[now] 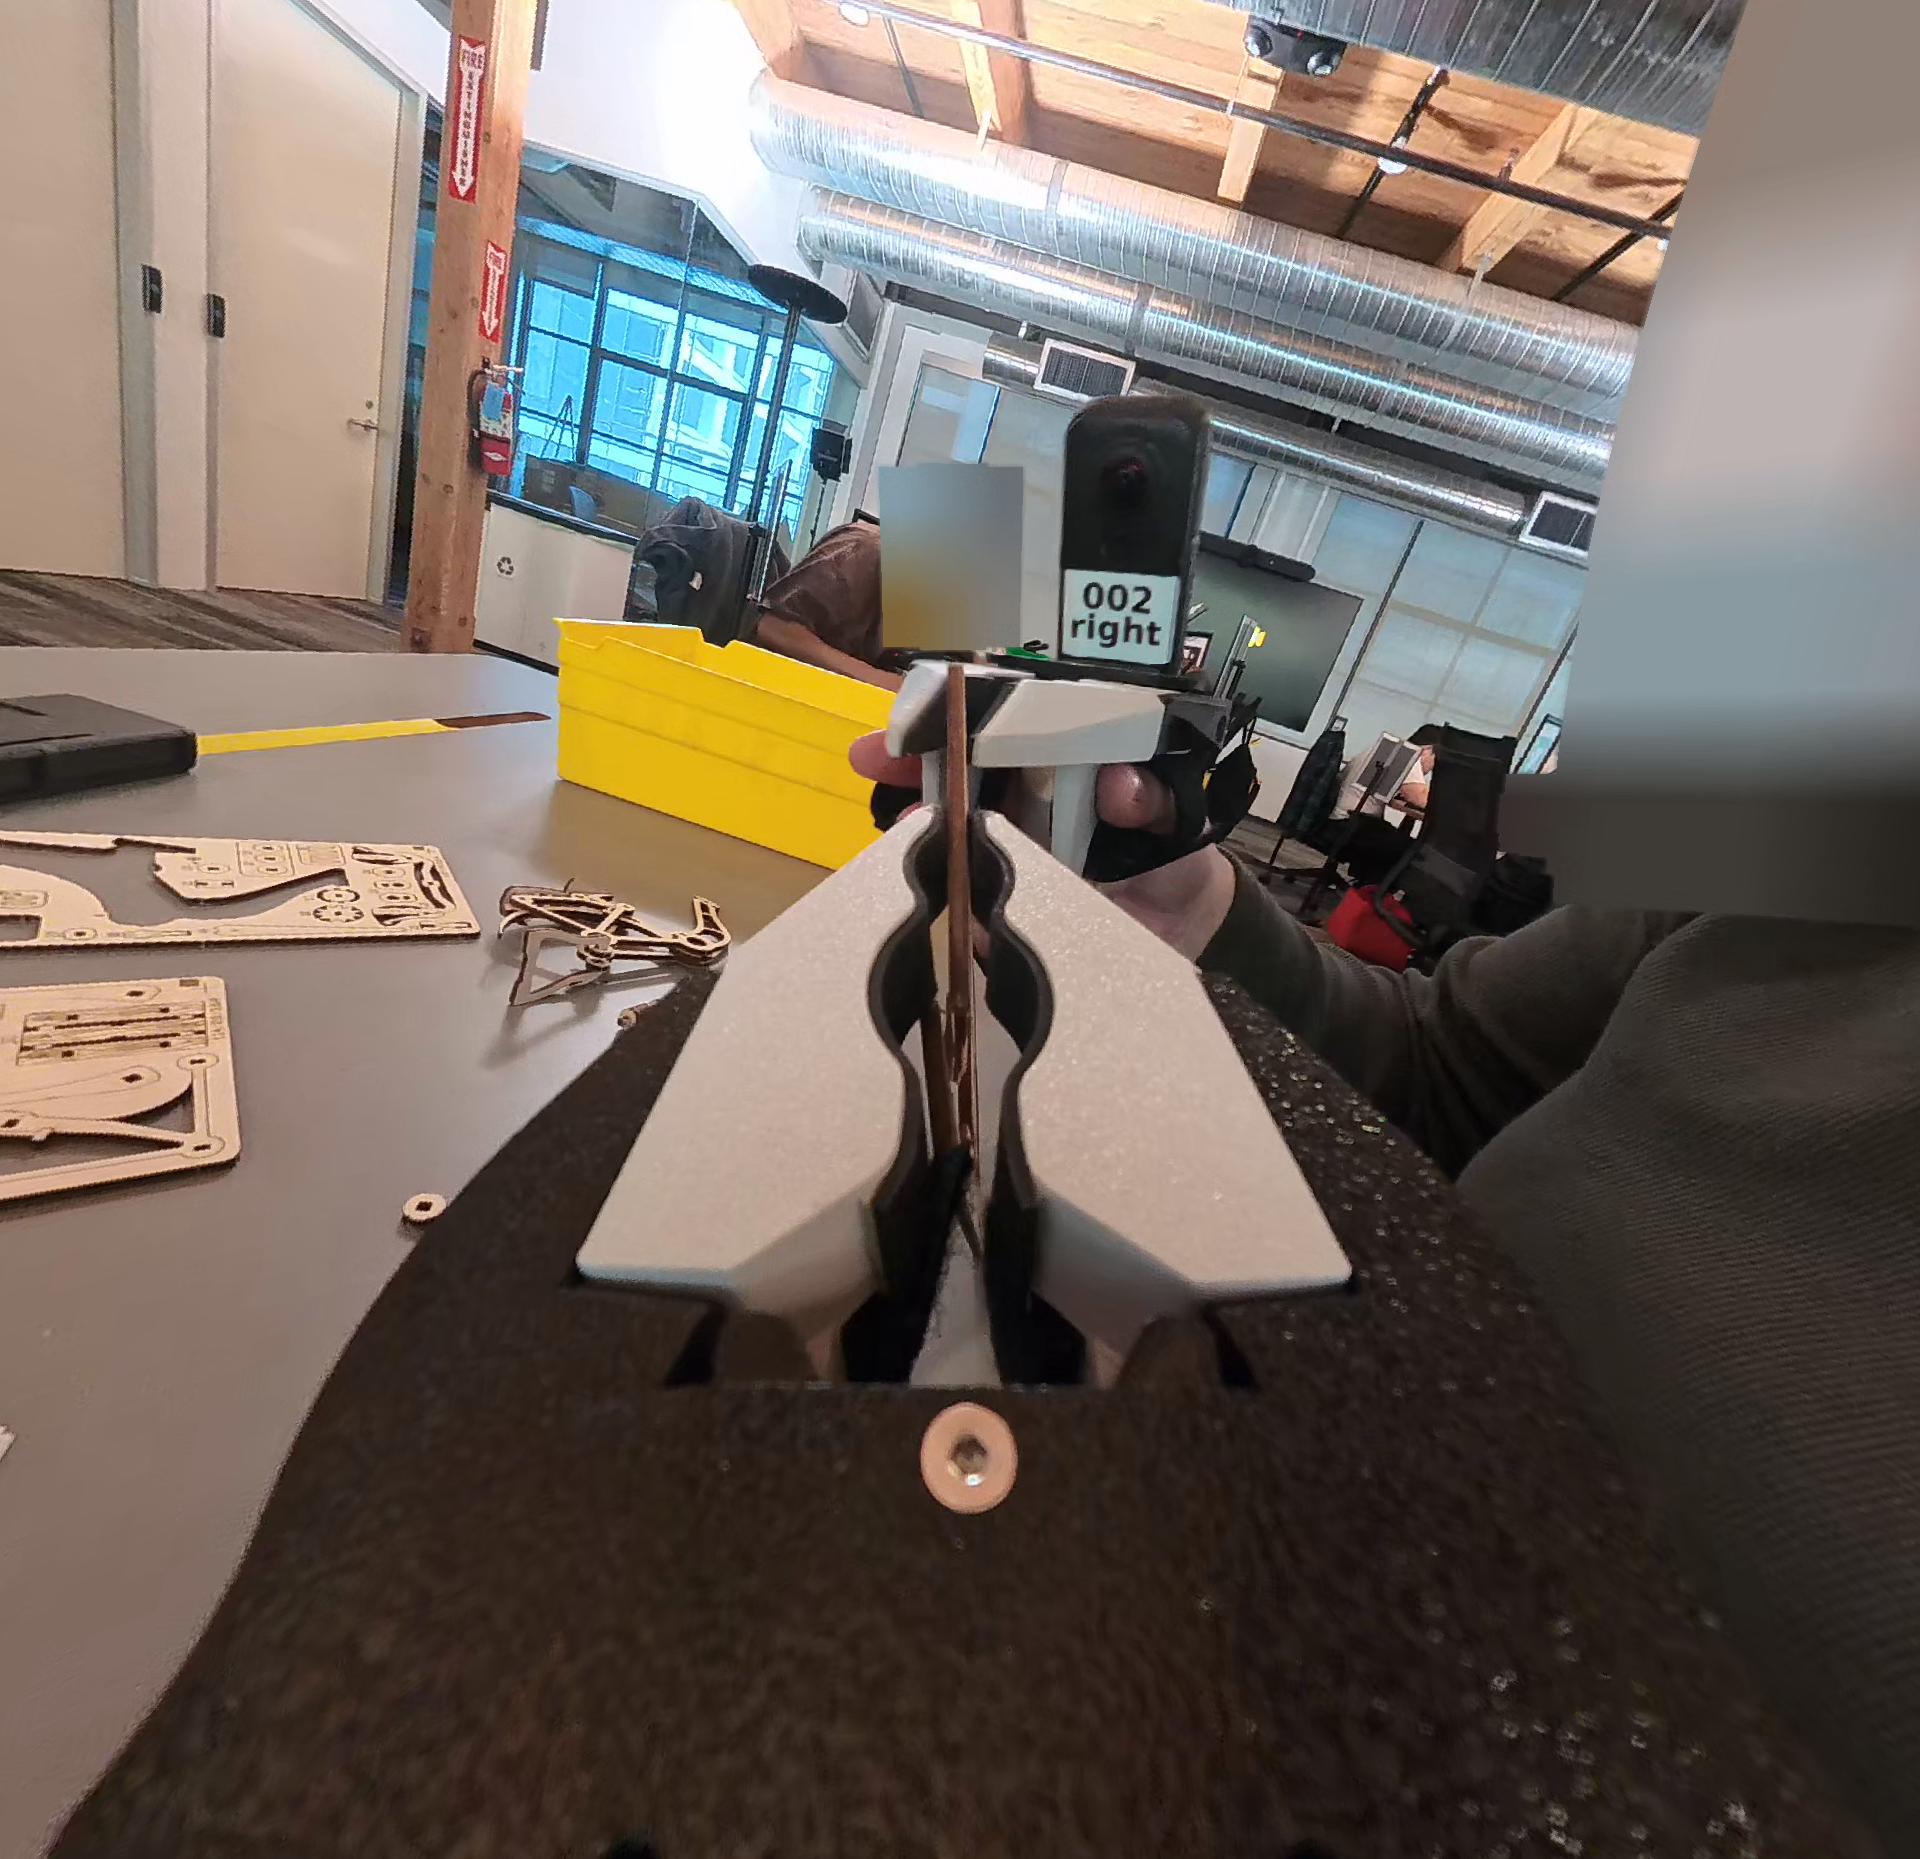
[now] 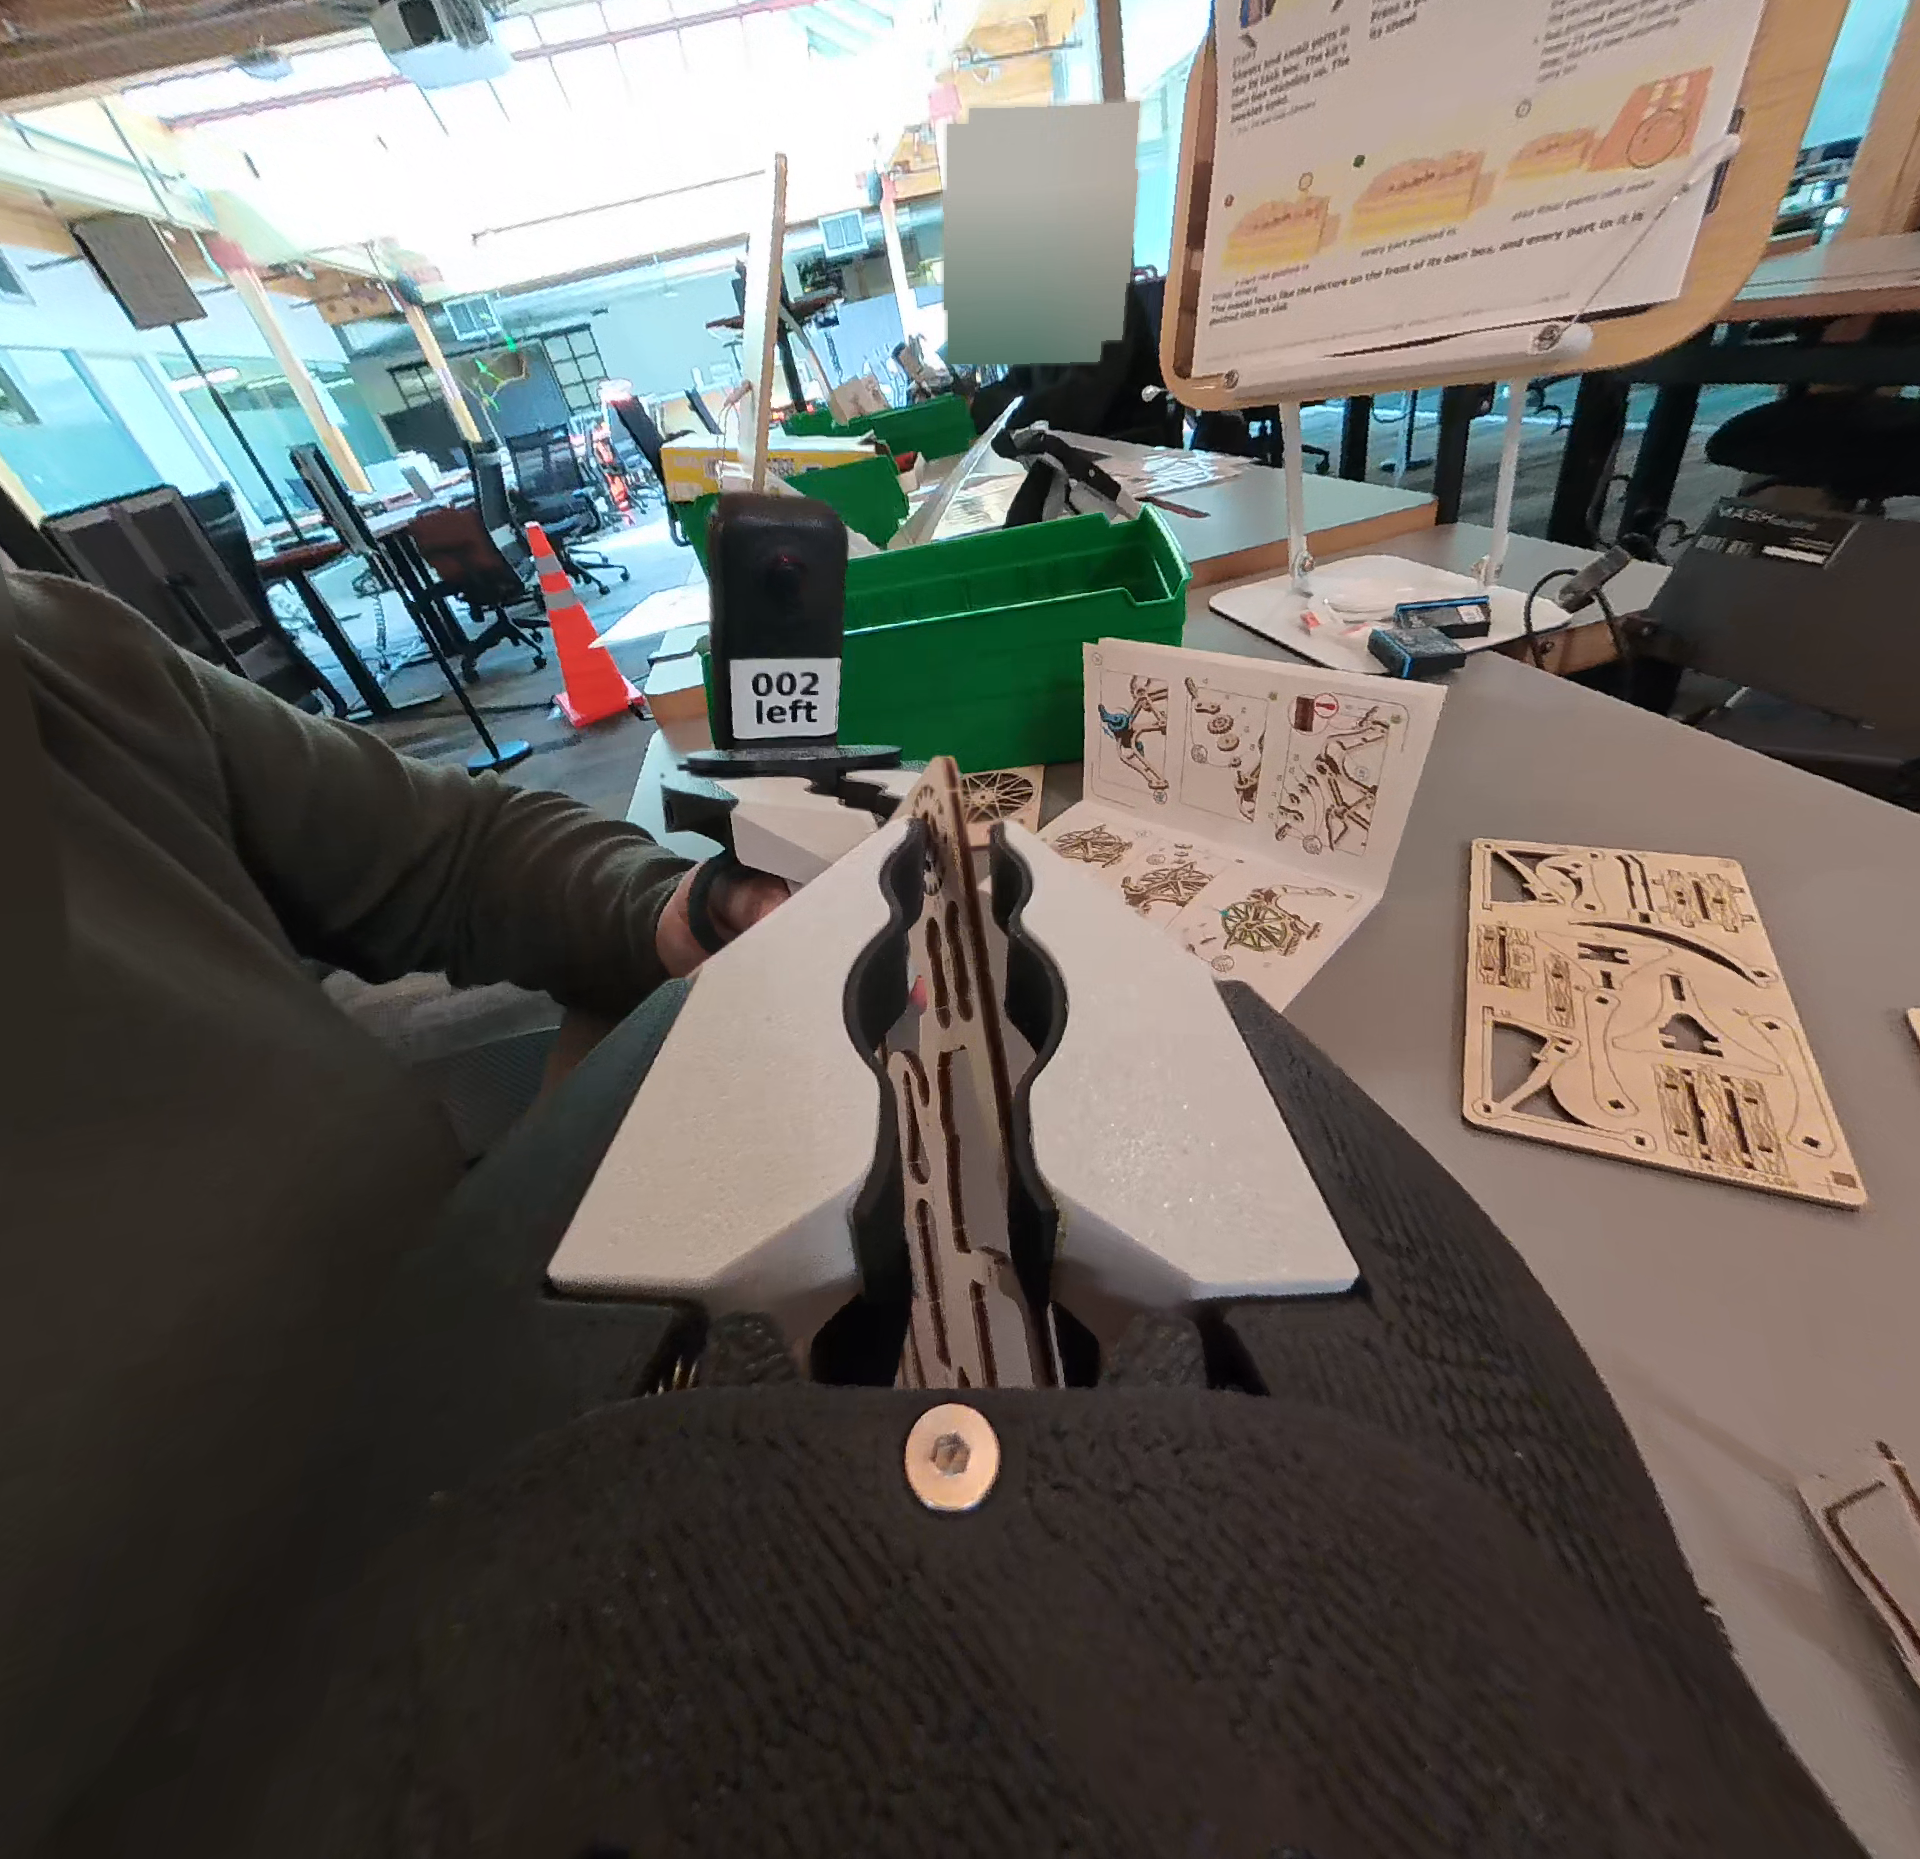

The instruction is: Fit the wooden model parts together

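A thin laser-cut wooden sheet stands on edge between both grippers. In the left wrist view it shows edge-on (image 1: 958, 926) as a dark strip. My left gripper (image 1: 956, 838) is shut on it. The strip runs on into the fingers of my right gripper (image 1: 951, 739), which faces me just beyond, held by a hand. In the right wrist view the same sheet (image 2: 951, 1030) shows its slotted face, tilted between the pads. My right gripper (image 2: 951, 843) is shut on it. The left gripper (image 2: 831, 812) is at the sheet's far end.
On the grey table lie wooden part sheets (image 1: 208, 895) (image 2: 1652, 1020), a partly built wooden piece (image 1: 613, 936) and a small washer (image 1: 424, 1204). A yellow bin (image 1: 717, 729), a green bin (image 2: 1008, 635), an open instruction booklet (image 2: 1247, 822) and an instruction stand (image 2: 1455, 147) stand farther back. Less than 4 cm separates the two grippers' tips. The partly built wooden piece (image 1: 613, 936) is about 25 cm from both grippers' fingertips.
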Motion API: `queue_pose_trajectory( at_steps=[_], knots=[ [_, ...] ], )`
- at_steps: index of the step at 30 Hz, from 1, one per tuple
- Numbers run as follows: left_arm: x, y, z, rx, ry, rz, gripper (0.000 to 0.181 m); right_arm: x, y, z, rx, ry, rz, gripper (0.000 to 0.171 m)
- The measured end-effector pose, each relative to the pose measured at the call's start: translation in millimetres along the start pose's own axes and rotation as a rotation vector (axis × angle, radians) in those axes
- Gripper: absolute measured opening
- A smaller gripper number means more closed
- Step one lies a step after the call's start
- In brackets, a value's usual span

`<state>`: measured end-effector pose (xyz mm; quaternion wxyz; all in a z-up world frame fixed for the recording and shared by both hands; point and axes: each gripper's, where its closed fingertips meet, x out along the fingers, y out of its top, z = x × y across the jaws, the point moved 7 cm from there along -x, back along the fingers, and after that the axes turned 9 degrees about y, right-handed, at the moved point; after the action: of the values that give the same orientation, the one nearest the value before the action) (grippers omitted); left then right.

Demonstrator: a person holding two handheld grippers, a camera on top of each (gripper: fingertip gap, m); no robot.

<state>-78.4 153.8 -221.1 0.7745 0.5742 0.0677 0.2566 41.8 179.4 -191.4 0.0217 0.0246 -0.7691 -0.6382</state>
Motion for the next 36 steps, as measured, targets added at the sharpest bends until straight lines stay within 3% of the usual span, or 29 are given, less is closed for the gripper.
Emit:
queue_pose_trajectory(
  at_steps=[5,19,22,28,36],
  knots=[
    [-0.1,5.7,2.2,0.005,0.014,0.004,0.001,2.3,4.4,-2.8,-0.050,-0.026,-0.031,0.006],
    [-11.1,23.0,7.8,0.276,0.165,0.035,0.001,18.5,14.9,-10.2,-0.193,-0.182,-0.023,0.010],
    [-10.0,19.2,11.4,0.388,0.213,0.020,0.001,19.9,12.7,-8.7,-0.321,-0.293,-0.071,0.004],
    [-10.5,18.9,4.4,0.323,0.169,0.035,0.001,19.7,10.4,-4.3,-0.239,-0.213,-0.009,0.007],
    [-17.6,27.8,-9.7,0.155,0.126,0.107,0.001,10.7,4.4,2.9,-0.232,-0.174,-0.058,0.038]
  ],
)
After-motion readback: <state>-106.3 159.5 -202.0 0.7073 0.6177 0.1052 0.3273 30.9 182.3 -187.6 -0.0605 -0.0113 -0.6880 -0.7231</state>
